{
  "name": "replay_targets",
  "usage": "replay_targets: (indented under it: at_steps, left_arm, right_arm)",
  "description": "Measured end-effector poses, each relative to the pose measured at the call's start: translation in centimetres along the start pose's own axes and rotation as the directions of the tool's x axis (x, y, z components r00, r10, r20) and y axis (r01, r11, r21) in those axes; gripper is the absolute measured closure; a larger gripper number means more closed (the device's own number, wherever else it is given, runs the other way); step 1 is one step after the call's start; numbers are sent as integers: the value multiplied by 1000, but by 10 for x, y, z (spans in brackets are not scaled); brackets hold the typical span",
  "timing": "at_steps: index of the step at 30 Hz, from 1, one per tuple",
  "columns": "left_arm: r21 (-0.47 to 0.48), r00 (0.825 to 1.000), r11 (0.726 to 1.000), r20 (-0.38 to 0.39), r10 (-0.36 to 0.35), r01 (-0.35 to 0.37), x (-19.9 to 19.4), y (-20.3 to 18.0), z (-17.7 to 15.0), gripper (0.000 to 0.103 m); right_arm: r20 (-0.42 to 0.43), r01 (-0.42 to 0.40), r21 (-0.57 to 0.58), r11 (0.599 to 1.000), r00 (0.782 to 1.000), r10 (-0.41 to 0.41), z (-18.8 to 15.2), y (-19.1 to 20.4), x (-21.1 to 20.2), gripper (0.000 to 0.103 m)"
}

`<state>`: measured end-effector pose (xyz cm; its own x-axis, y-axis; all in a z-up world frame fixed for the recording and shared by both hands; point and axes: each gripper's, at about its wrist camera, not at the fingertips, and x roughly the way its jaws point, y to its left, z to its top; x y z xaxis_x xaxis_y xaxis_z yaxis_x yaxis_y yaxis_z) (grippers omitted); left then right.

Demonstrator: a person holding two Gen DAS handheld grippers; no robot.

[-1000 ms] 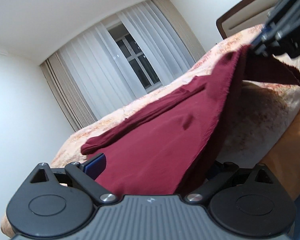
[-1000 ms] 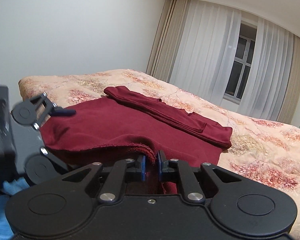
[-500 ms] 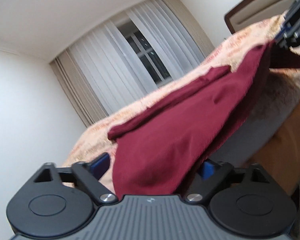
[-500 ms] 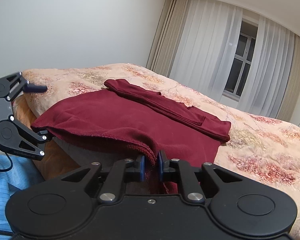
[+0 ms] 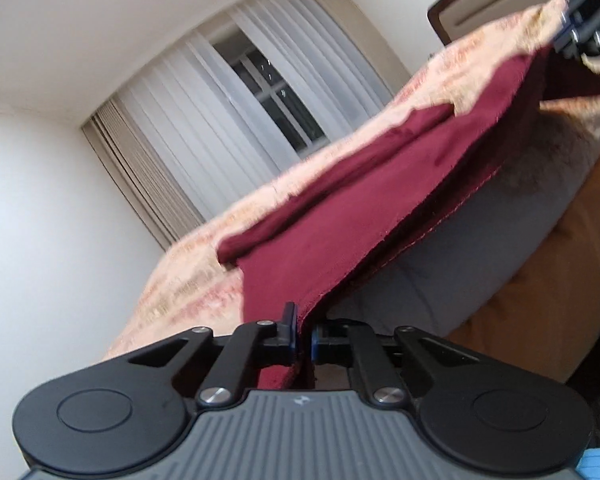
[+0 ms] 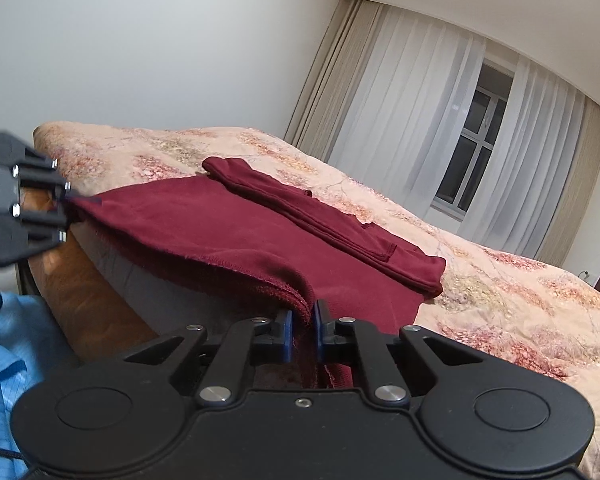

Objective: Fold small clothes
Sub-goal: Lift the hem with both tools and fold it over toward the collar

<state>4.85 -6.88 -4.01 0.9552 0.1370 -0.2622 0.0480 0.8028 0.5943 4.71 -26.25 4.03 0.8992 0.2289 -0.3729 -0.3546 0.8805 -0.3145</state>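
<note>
Since the earlier frame the left gripper (image 5: 301,334) went from wide open to clamped on the hem of the maroon garment (image 6: 228,236), and that edge now looks pulled straighter. The garment lies mid-frame on the floral bedspread (image 6: 499,280), near edge hanging past the mattress side, 1 sleeve folded across its top. The right gripper (image 6: 303,330) pinches the hem too, jaws closing a touch with fabric between them. Lower left of the right view shows blue cloth (image 6: 12,344). White curtains (image 6: 439,120) cover the window at upper right.
</note>
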Motion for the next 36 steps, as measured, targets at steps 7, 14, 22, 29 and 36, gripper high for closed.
replay_targets:
  at_steps: [7, 14, 22, 29, 36]
  left_arm:
    - [-28, 993, 999, 117, 18, -15, -16, 24, 11, 99]
    - [-57, 983, 998, 181, 10, 0, -38, 45, 16, 99]
    - [7, 973, 991, 192, -129, 130, -96, 71, 14, 98]
    - [-45, 961, 972, 165, -222, 233, -83, 97, 29, 98]
    - [-124, 942, 942, 173, -288, 311, -45, 134, 62, 98]
  right_arm:
    - [40, 10, -47, 999, 999, -9, 0, 6, -12, 97]
    - [88, 9, -103, 995, 996, 0, 7, 13, -41, 98]
    - [32, -149, -50, 988, 988, 151, 21, 7, -103, 98]
    - [47, -241, 28, 970, 970, 240, 40, -12, -110, 100]
    - [79, -229, -24, 973, 970, 230, 64, -24, -72, 101]
